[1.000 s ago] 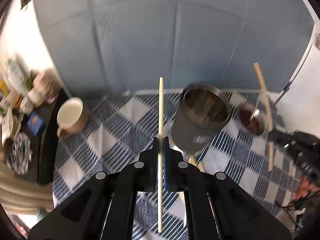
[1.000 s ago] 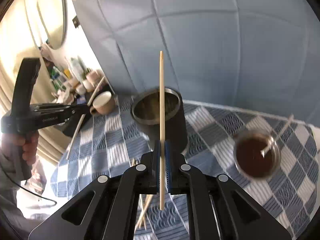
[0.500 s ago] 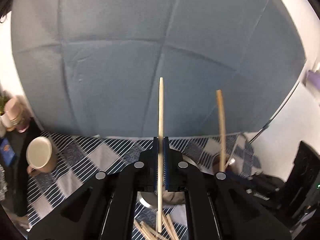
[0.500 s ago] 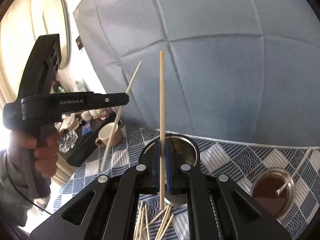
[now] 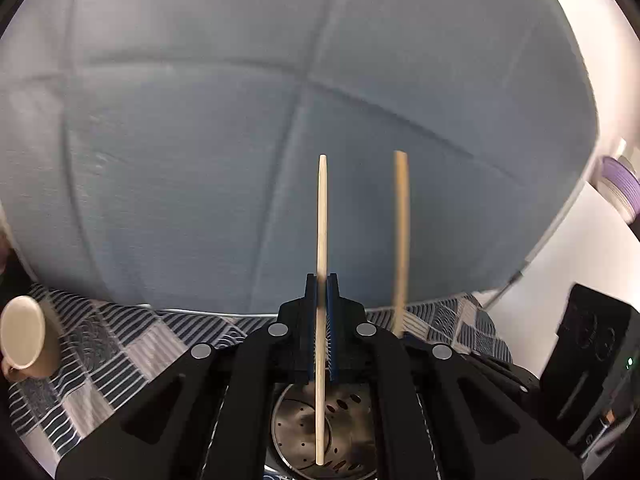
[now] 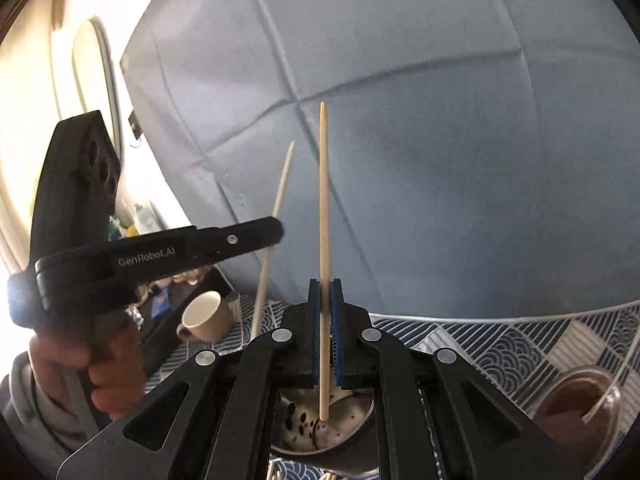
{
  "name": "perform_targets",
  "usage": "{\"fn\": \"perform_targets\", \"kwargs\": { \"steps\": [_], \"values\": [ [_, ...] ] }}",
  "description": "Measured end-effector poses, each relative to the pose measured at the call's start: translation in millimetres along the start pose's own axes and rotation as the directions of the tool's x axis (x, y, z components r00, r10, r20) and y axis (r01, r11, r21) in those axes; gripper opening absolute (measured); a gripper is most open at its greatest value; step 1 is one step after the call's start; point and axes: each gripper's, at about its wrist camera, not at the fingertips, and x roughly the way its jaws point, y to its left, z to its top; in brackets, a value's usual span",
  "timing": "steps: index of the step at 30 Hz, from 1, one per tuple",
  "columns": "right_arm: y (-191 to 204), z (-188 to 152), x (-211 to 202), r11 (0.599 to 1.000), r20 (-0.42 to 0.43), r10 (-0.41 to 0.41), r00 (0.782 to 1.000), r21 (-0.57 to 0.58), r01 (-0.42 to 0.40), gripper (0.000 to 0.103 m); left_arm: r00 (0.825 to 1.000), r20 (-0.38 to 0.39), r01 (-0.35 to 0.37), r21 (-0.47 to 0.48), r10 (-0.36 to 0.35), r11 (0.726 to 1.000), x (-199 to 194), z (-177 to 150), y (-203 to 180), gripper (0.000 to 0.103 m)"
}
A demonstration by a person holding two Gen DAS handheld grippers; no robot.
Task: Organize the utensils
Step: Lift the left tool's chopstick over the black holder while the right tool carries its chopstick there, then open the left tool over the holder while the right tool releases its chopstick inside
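My left gripper [image 5: 321, 280] is shut on a pale wooden chopstick [image 5: 322, 220], held upright, its lower end over the perforated bottom of a steel utensil holder [image 5: 348, 436]. My right gripper [image 6: 325, 284] is shut on another chopstick [image 6: 323, 208], also upright, its lower end inside the same holder [image 6: 352, 424]. In the right wrist view the left gripper [image 6: 276, 232] and its chopstick [image 6: 280, 188] show to the left. The right gripper's chopstick [image 5: 400, 240] shows in the left wrist view.
A beige mug [image 5: 24, 340] stands at the left on the blue checked cloth [image 5: 120, 344]; it also shows in the right wrist view [image 6: 206, 318]. A glass of brown sauce with a spoon [image 6: 580, 408] stands at the right. Loose chopsticks [image 6: 276, 474] lie below the holder. A blue padded wall is behind.
Both grippers have come together above the steel holder and tilted up towards the wall. The chopsticks' lower ends are now over or in the holder's mouth.
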Motion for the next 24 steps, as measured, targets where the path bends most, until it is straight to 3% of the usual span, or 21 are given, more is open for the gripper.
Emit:
{"fn": "perform_targets", "kwargs": {
  "steps": [7, 9, 18, 23, 24],
  "values": [
    [-6, -13, 14, 1.000, -0.067, -0.015, 0.998, 0.013, 0.016, 0.005, 0.999, 0.046, 0.001, 0.030, -0.002, 1.000, 9, -22, 9, 0.005],
    [-8, -14, 13, 1.000, -0.064, -0.017, 0.998, 0.021, 0.019, 0.005, 0.999, 0.035, -0.031, 0.032, 0.030, 0.999, 10, -26, 12, 0.005],
    [-2, -13, 6, 0.996, -0.056, -0.082, 0.995, -0.025, 0.080, 0.009, 0.999, 0.034, -0.034, 0.045, 0.033, 0.998, 5, -32, 14, 0.007],
    [5, -11, -6, 0.992, -0.039, -0.121, 0.992, -0.051, 0.119, 0.010, 0.998, 0.038, -0.050, 0.045, 0.048, 0.998, -11, -32, 16, 0.018],
    [5, -10, -8, 0.992, -0.039, -0.121, 0.992, -0.045, 0.119, 0.018, 0.997, 0.044, -0.061, 0.047, 0.059, 0.997, -17, -32, 16, 0.019]
  ]
}}
